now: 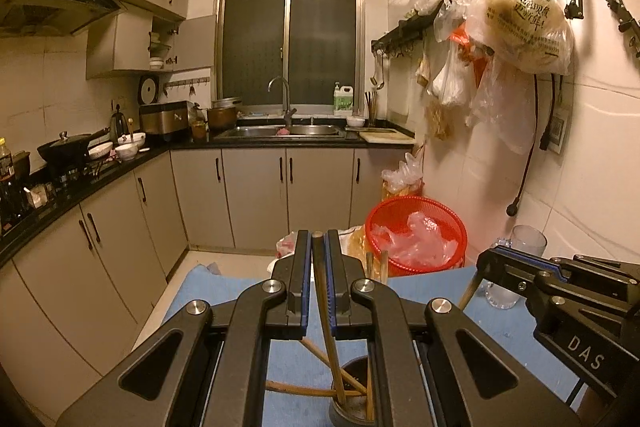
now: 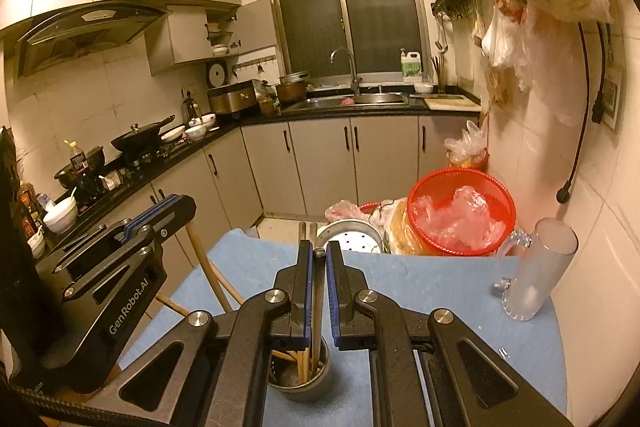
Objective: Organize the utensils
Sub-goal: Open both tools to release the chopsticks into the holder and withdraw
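Both grippers (image 1: 319,239) (image 2: 319,251) on chopsticks (image 1: 325,311)

A table (image 2: 420,291) covered by a blue cloth (image 2: 256,267) is seen. A dark cup (image 2: 298,381) is stood on it just below the right hand-held gripper (image 2: 319,255); a clear mug (image 2: 538,269), apparently empty, is stood well to its right.

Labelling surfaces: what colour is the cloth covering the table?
Light blue cloth, clearest in the right wrist view.

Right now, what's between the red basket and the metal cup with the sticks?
Only bare blue cloth, apart from the right gripper shut on a chopstick above it, in the right wrist view.
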{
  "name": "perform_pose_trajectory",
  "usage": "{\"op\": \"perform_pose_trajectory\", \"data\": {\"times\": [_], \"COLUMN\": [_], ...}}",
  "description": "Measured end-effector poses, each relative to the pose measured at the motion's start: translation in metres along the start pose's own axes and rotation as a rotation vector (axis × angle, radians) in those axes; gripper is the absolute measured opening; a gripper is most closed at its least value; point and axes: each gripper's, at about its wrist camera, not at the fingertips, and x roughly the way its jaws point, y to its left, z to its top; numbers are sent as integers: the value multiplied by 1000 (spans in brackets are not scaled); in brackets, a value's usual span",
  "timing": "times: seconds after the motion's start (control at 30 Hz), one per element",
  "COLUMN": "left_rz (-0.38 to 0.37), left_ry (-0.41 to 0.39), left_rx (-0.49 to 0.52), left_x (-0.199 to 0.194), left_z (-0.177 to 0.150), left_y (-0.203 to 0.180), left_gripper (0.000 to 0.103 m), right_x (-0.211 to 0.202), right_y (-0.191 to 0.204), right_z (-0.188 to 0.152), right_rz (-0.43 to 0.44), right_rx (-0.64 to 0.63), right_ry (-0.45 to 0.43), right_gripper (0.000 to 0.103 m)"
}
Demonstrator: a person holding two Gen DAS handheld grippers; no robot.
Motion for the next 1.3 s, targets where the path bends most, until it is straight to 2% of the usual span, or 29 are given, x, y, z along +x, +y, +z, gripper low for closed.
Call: {"op": "perform_pose_trajectory", "data": {"times": [0.57, 1.0, 1.03, 1.1, 1.27, 1.3], "left_rz": [11, 17, 17, 20, 25, 25], "left_ry": [71, 76, 76, 79, 95, 98], "left_rx": [28, 45, 45, 43, -2, -12], "left_x": [14, 12, 12, 11, 2, -2], "left_z": [-26, -28, -28, -29, -32, -33], "left_y": [-8, -14, -13, -13, -3, -1], "left_gripper": [6, 7, 7, 7, 9, 16], "right_x": [5, -6, -8, -13, -34, -38], "right_y": [-5, -7, -7, -9, -12, -12], "right_z": [-14, -16, -16, -15, -12, -12], "right_rz": [1, 3, 2, 3, -12, -14], "right_rx": [7, 27, 31, 39, 54, 55], "right_ry": [31, 30, 25, 19, -10, -14], "right_gripper": [7, 8, 8, 16, 24, 25]}}
